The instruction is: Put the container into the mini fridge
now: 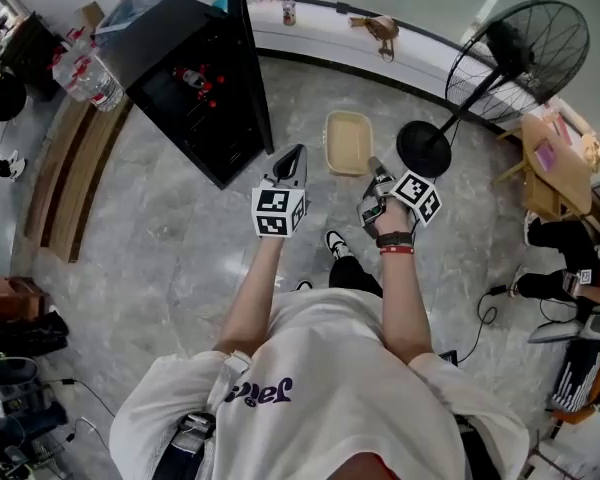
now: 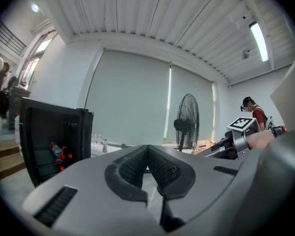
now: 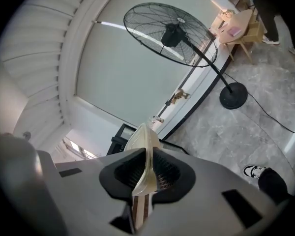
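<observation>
1. The right gripper (image 3: pixel 147 172) has its jaws clamped on the rim of the beige container (image 1: pixel 348 143), held at the centre of the head view.
2. The left gripper (image 2: pixel 147 156) has its jaws together, with nothing between them.
3. The black mini fridge (image 1: pixel 195 98) stands open at upper left, near the container but not touching it.

A black pedestal fan (image 1: pixel 502 40) stood far to my right on the grey marble floor (image 1: pixel 160 258), its round base (image 1: pixel 423 148) near a wooden table (image 1: pixel 555 163). A white ledge (image 1: pixel 320 26) ran along the far wall with a small bottle (image 1: pixel 289 12) on it. Wooden steps (image 1: pixel 70 178) lay at the left beside packed water bottles (image 1: pixel 85 73).
</observation>
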`<state>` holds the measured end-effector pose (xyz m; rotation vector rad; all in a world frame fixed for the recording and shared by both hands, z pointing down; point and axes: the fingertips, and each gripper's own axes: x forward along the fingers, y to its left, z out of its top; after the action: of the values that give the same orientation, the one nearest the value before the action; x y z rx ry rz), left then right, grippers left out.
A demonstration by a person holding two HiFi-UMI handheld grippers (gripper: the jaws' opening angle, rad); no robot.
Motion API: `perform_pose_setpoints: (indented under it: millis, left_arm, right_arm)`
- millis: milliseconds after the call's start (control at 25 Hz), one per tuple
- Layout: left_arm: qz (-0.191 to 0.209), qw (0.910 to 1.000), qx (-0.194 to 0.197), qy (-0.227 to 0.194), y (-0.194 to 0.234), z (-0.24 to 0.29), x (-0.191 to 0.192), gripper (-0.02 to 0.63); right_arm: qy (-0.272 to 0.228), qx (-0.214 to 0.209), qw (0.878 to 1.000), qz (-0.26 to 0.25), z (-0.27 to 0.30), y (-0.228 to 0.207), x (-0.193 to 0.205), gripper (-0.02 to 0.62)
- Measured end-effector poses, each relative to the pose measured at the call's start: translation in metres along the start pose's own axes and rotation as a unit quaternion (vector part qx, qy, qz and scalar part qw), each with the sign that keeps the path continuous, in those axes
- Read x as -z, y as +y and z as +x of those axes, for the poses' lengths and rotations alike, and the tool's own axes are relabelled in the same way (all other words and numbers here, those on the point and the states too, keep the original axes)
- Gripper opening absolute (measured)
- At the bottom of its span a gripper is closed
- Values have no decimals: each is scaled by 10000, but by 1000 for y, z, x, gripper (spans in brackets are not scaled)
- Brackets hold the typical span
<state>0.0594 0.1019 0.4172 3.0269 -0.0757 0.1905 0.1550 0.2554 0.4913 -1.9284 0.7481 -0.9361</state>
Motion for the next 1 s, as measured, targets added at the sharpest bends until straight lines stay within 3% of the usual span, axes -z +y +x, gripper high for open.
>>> perform_pose_setpoints:
  millis: [400,760,1000]
  left_arm:
    - [-220,9920,-1244,22,89,16,-21,20]
    - [-327,9722,-2318,20,144,12,-21,20]
    - [-437,9545,-2949,-64,161,12,-21,20]
  right_arm:
    - [1233,-405,9909,-363,121,56,12,58]
    - [2199,-842,9693,-701,203,93,36,58]
    - [2708,-1078,9522,-920,235,110,45,58]
